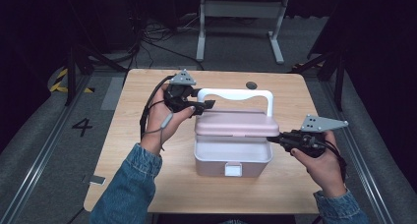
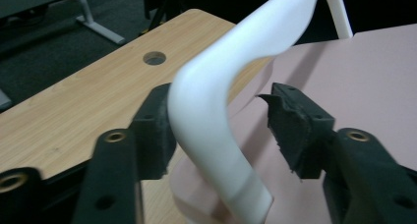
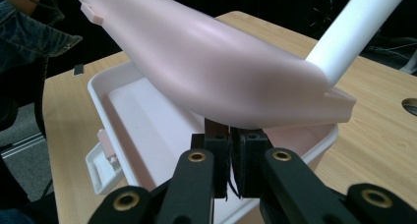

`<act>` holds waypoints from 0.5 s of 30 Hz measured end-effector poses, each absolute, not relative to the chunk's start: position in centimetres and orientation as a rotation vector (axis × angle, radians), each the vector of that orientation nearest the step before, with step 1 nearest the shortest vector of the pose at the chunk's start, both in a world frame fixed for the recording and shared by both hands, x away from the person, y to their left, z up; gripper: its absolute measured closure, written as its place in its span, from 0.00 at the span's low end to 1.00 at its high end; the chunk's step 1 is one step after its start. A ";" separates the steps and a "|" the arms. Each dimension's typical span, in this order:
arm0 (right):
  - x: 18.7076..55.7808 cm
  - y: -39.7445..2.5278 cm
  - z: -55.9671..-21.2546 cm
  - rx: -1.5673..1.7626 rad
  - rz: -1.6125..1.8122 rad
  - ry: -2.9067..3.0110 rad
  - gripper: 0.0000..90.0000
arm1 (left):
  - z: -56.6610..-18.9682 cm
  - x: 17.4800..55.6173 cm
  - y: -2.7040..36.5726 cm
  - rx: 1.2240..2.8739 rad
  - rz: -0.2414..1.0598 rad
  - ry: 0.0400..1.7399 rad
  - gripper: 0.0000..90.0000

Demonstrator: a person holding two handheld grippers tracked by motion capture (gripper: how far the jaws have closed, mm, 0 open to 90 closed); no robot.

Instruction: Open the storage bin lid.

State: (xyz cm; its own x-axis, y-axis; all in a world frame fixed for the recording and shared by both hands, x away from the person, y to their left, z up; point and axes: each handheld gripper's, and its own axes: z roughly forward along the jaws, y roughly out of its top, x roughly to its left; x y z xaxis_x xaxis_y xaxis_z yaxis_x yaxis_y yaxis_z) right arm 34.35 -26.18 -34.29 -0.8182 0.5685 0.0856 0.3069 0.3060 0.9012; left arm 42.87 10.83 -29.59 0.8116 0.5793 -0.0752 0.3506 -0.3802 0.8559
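Two hand-held grippers worked one box at mid-desk; the pink box point(image 1: 232, 157) sat on the wooden desk point(image 1: 147, 170), its lid point(image 1: 236, 124) raised partway and tilted; the tray beneath looked bare.

Left hand-held gripper point(image 1: 204, 105): jaws apart, set either side of the white handle point(image 2: 206, 111); one jaw touched or nearly touched the handle's corner bend, the other stood clear; not clamped.

Right hand-held gripper point(image 3: 230, 157): jaws drawn together at the box's right rim, just under the lid's edge; whether they pinched anything, could not tell; a thin brown sliver showed between them.

Step in hand, as judged: lid being opened or closed, unclear which; the next move would likely call for the left jaws to close on the handle before any swing, the right steadying the base.

Materials: smooth matte plastic, rounded lid, pale pink; handle a glossy white bar with curved corners; white front latch point(image 1: 233, 169); jaw pads black, rough-faced; desk light wood grain with a round cable hole point(image 1: 251, 85).
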 end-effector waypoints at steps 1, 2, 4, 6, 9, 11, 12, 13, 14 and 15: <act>34.4 -26.2 -34.3 0.798 1.519 2.322 0.96 | -29.5 42.7 11.3 2.011 0.306 0.698 0.44; 34.4 -26.2 -34.2 0.797 1.521 2.324 0.96 | -29.4 42.5 11.9 2.005 0.324 0.710 0.40; 34.4 -26.3 -34.2 0.803 1.521 2.320 0.96 | -29.2 42.2 12.8 2.001 0.340 0.714 0.38; 34.4 -26.3 -34.2 0.806 1.522 2.322 0.96 | -29.2 41.7 13.6 2.001 0.349 0.713 0.38; 34.4 -26.3 -34.1 0.813 1.526 2.321 0.96 | -29.2 40.8 14.5 2.010 0.374 0.706 0.36; 34.4 -26.3 -34.0 0.823 1.534 2.319 0.96 | -29.4 40.0 15.4 2.027 0.386 0.709 0.35; 34.4 -26.3 -34.0 0.823 1.534 2.319 0.96 | -29.4 40.0 15.4 2.027 0.386 0.709 0.34; 34.5 -26.3 -34.0 0.828 1.539 2.316 0.96 | -29.5 39.7 15.7 2.033 0.397 0.707 0.34; 34.5 -26.3 -34.0 0.831 1.544 2.315 0.96 | -29.7 39.5 15.9 2.037 0.402 0.708 0.34; 34.5 -26.3 -33.9 0.833 1.547 2.314 0.96 | -29.8 39.1 16.1 2.046 0.406 0.705 0.34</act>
State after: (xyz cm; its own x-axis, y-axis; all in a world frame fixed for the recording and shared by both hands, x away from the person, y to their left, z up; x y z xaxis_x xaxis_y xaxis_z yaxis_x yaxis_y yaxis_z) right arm 34.50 -26.27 -33.94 -0.8101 0.5751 0.1141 0.3253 0.2790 0.9035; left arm 39.12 16.10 -29.78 0.7832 0.6217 0.0140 0.3239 -0.4271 0.8442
